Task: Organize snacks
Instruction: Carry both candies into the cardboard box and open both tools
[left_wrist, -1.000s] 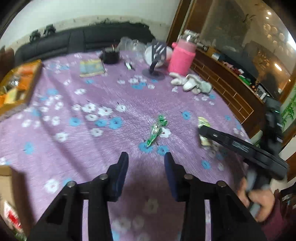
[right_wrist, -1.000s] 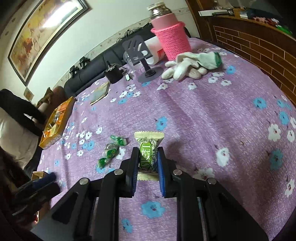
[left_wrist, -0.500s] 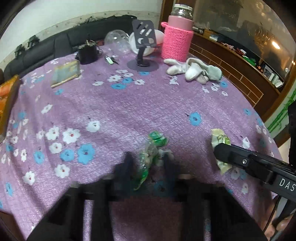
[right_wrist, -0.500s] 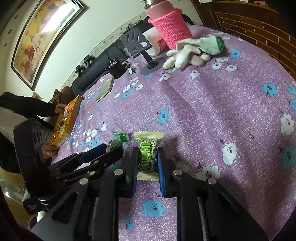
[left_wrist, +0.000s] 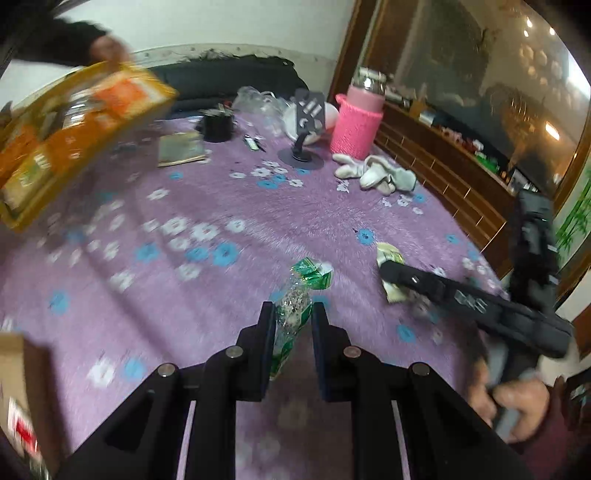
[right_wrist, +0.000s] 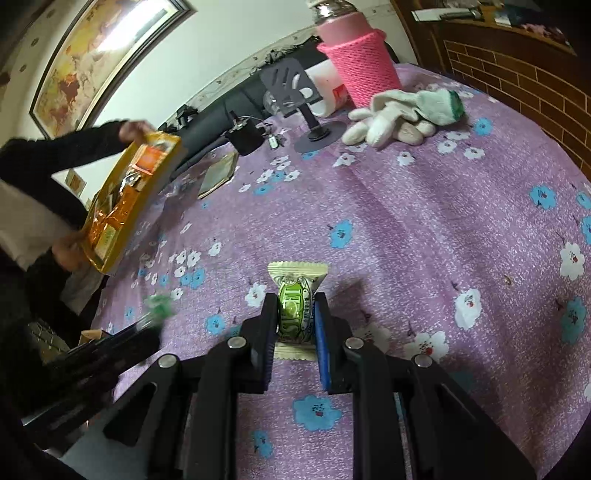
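My left gripper (left_wrist: 293, 314) is shut on a green candy wrapper (left_wrist: 295, 306) and holds it over the purple flowered tablecloth (left_wrist: 221, 206). My right gripper (right_wrist: 295, 306) is shut on a cream and green snack packet (right_wrist: 295, 295). In the left wrist view the right gripper (left_wrist: 388, 267) shows at the right with its packet (left_wrist: 389, 254). In the right wrist view the left gripper (right_wrist: 147, 325) shows at the left, blurred, with the green candy (right_wrist: 159, 304). Another person holds a yellow snack box (right_wrist: 129, 199) tilted above the table's far left; it also shows in the left wrist view (left_wrist: 74, 129).
At the table's far side stand a pink knitted bottle (right_wrist: 358, 62), a grey phone stand (right_wrist: 295, 92), white gloves (right_wrist: 402, 110), a black cup (right_wrist: 245, 136) and a booklet (right_wrist: 218, 175). A cardboard box (left_wrist: 18, 398) sits at the near left. A wooden cabinet (left_wrist: 461, 177) runs along the right.
My left gripper moved onto the green candy, shut on it and lifted it. The other person raised the yellow box off the table. My right gripper kept its hold on the packet.
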